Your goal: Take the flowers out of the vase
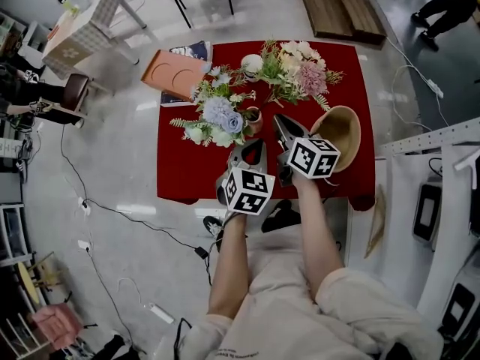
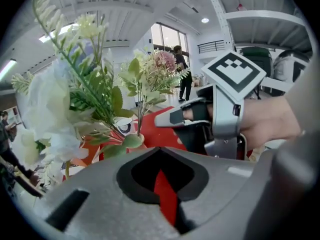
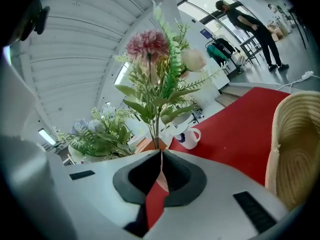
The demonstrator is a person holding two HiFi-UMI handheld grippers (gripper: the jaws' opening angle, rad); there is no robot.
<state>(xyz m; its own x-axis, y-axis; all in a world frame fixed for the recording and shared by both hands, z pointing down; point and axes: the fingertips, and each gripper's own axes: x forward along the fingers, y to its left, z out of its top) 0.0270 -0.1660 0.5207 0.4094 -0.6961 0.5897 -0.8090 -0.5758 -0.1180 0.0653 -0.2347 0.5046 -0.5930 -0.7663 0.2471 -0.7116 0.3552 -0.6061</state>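
- Red-clothed counter [image 1: 187, 171] carries a small vase [image 1: 253, 117]; pink flowers [image 1: 296, 70] show at its 1 o'clock, stem ends hidden.
- Blue flowers [image 1: 217, 118] at its 9 o'clock; unclear whether they stand in it.
- Left hand-held gripper [image 2: 160, 151] and right hand-held gripper [image 3: 160, 151]: both pinched narrow, empty.

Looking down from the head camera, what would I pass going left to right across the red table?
Orange board → blue and white bouquet → pink bouquet → woven basket.

Red tablecloth [image 1: 187, 171], blue and white flowers [image 1: 219, 117], pink and cream bouquet [image 1: 300, 67], tan woven basket [image 1: 343, 130], black-and-white marker cubes [image 1: 247, 190].
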